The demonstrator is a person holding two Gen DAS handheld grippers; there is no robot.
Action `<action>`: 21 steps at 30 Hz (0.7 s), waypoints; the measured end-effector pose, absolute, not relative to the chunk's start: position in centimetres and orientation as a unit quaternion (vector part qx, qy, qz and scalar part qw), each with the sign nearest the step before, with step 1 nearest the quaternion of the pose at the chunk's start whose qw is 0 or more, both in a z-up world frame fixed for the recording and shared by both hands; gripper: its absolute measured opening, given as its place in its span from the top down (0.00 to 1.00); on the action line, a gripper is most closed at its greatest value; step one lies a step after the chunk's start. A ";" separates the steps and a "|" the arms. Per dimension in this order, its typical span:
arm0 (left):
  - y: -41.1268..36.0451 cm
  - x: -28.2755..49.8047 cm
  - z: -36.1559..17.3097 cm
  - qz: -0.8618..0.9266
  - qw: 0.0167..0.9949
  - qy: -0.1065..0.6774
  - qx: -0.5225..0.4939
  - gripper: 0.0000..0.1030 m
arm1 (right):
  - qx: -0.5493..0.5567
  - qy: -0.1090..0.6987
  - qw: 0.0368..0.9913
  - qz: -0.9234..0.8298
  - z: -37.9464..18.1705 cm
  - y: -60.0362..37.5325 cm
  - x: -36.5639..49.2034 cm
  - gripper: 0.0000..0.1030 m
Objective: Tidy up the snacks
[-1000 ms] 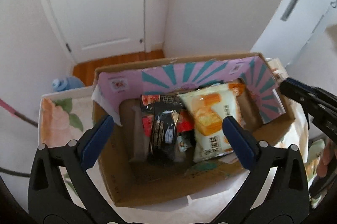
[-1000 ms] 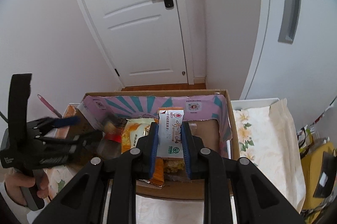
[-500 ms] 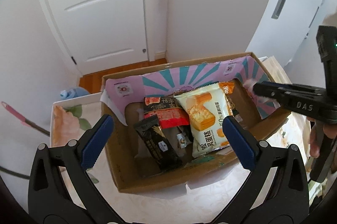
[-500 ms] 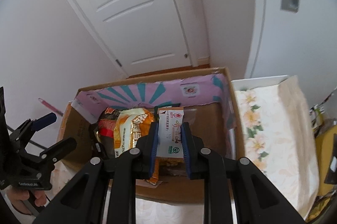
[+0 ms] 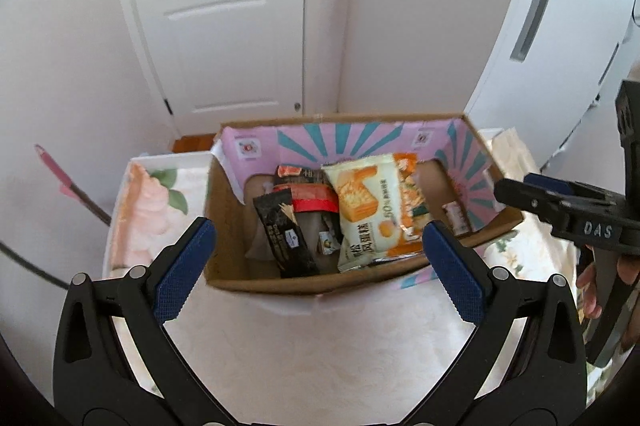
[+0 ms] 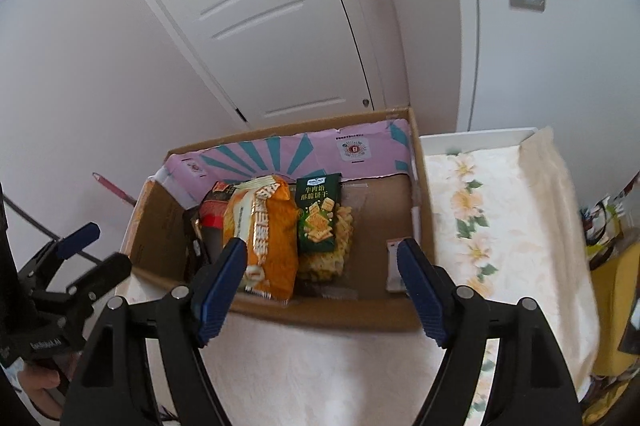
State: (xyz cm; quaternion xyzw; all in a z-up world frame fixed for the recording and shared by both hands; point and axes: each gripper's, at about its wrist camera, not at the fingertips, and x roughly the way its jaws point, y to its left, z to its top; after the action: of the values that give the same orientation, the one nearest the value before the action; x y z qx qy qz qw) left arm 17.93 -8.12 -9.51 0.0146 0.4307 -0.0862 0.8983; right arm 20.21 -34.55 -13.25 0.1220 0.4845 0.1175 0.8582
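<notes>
Snacks [image 6: 266,234] packed at cardboard box [image 6: 320,314] left; right half bare. Left claw [image 5: 316,266], right claw [image 6: 320,282] both spread, empty.

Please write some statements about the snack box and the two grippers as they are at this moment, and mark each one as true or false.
1. The right gripper is open and holds nothing. True.
2. The left gripper is shut on a black packet. False: it is open and empty; the black packet lies in the cardboard box.
3. The dark green cracker packet is inside the box. True.
4. The box stands on a bare wooden floor. False: it stands on a flowered cloth.
5. The door behind the box is wide open. False: it appears closed.
</notes>
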 end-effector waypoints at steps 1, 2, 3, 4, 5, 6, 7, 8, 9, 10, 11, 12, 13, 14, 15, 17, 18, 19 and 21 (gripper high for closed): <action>-8.2 17.3 -8.6 -0.082 0.903 0.423 0.014 0.00 | 0.116 0.478 0.863 0.120 -12.5 -34.7 19.5 0.29; -8.2 16.6 -7.7 -0.078 0.907 0.413 0.012 0.00 | 0.111 0.472 0.866 0.121 -11.7 -34.7 18.9 0.29; -8.3 16.0 -6.8 -0.073 0.911 0.406 0.010 0.00 | 0.105 0.465 0.871 0.122 -10.8 -34.8 18.2 0.29; -8.3 15.1 -5.7 -0.070 0.916 0.396 0.007 0.00 | 0.098 0.460 0.874 0.119 -9.8 -34.8 17.5 0.29; -8.4 14.3 -4.7 -0.070 0.921 0.384 0.006 0.00 | 0.092 0.456 0.878 0.116 -8.8 -34.9 16.9 0.29; -8.4 13.6 -4.1 -0.068 0.924 0.376 0.006 0.00 | 0.087 0.449 0.882 0.115 -7.8 -34.9 16.1 0.29; -8.4 12.8 -3.2 -0.064 0.929 0.365 0.006 0.00 | 0.084 0.439 0.887 0.114 -6.6 -34.9 15.2 0.29; -8.4 12.1 -2.4 -0.061 0.933 0.354 0.006 0.00 | 0.080 0.429 0.892 0.114 -5.6 -34.8 14.3 0.29; -8.4 11.5 -1.7 -0.058 0.937 0.345 0.005 0.00 | 0.077 0.420 0.897 0.113 -4.7 -34.8 13.4 0.29; -8.4 10.9 -1.1 -0.054 0.940 0.337 0.004 0.00 | 0.074 0.410 0.902 0.112 -3.9 -34.7 12.6 0.29; -8.2 10.2 -0.3 -0.050 0.943 0.329 0.002 0.00 | 0.070 0.401 0.907 0.109 -3.2 -34.7 11.8 0.29; -8.2 9.8 0.2 -0.047 0.945 0.324 -0.001 0.00 | 0.064 0.389 0.913 0.104 -2.2 -34.6 10.8 0.29; -8.0 9.3 0.8 -0.045 0.947 0.318 -0.003 0.00 | 0.060 0.382 0.917 0.100 -1.7 -34.5 10.4 0.29; -7.9 8.9 1.2 -0.045 0.948 0.314 -0.005 0.00 | 0.056 0.373 0.921 0.096 -1.0 -34.4 9.7 0.29; -7.8 8.5 1.6 -0.044 0.950 0.309 -0.006 0.00 | 0.054 0.364 0.926 0.090 -0.5 -34.3 9.3 0.21; -7.6 7.8 2.3 -0.042 0.954 0.298 -0.005 0.00 | 0.052 0.348 0.933 0.080 0.5 -34.2 8.5 0.00; -7.5 7.4 2.5 -0.041 0.955 0.294 -0.001 0.00 | 0.052 0.338 0.936 0.078 0.9 -34.0 8.0 0.00; -7.5 7.1 2.7 -0.041 0.956 0.291 0.002 0.00 | 0.051 0.334 0.938 0.073 1.2 -33.9 7.7 0.00; -7.4 6.5 3.0 -0.043 0.957 0.286 0.008 0.00 | 0.049 0.328 0.941 0.062 1.6 -33.6 7.2 0.00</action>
State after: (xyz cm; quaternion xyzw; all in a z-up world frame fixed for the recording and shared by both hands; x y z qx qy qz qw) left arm 6.51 -7.37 2.96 0.0075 0.2864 -0.0434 0.9571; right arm 7.24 -33.62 1.57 0.0487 0.3281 0.0617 0.9414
